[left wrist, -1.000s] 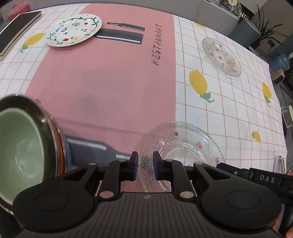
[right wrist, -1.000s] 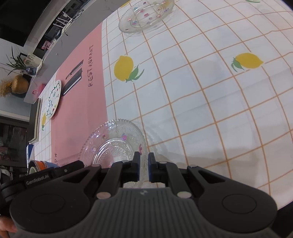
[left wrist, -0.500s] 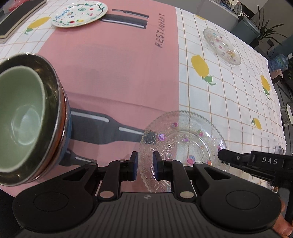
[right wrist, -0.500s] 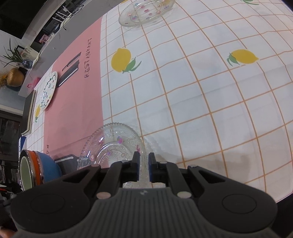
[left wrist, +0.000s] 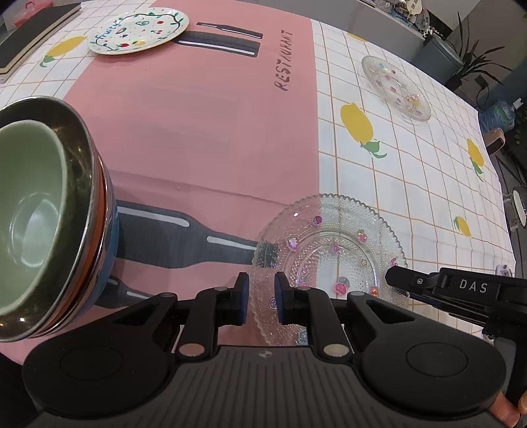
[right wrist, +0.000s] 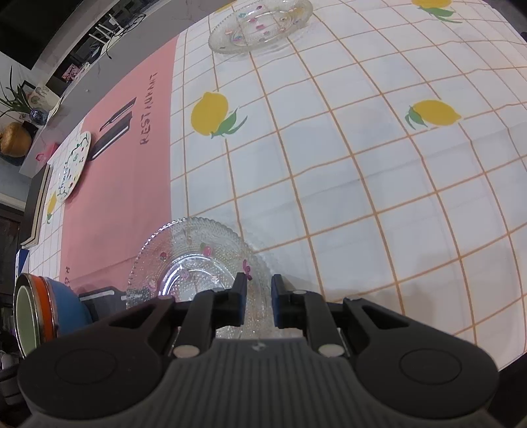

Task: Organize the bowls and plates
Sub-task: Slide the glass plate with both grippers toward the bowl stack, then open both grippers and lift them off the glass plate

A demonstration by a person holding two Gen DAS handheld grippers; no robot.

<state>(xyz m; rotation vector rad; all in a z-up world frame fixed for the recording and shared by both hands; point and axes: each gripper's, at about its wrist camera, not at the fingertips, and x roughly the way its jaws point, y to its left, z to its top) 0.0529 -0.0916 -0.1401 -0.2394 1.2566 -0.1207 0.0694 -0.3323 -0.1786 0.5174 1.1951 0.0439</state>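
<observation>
Big surface point(right wrist: 362, 164) under a lemon-check cloth, pink strip down the middle. Bowl stack point(left wrist: 42, 210) parked at the left, already nested. Near glass plate point(left wrist: 329, 256) lying flat on the cloth, half on pink, half on check. Second glass plate point(left wrist: 395, 87) and painted plate point(left wrist: 138, 31) sitting well apart at the far side.

Looks like a set-down step: right tool point(right wrist: 258, 301) over the near plate's rim, jaws opening, pads not pressing the glass. Left tool point(left wrist: 260, 298) slightly parted, gripping nothing.

Next up, probably: back off clean, then fetch another plate for stacking.
</observation>
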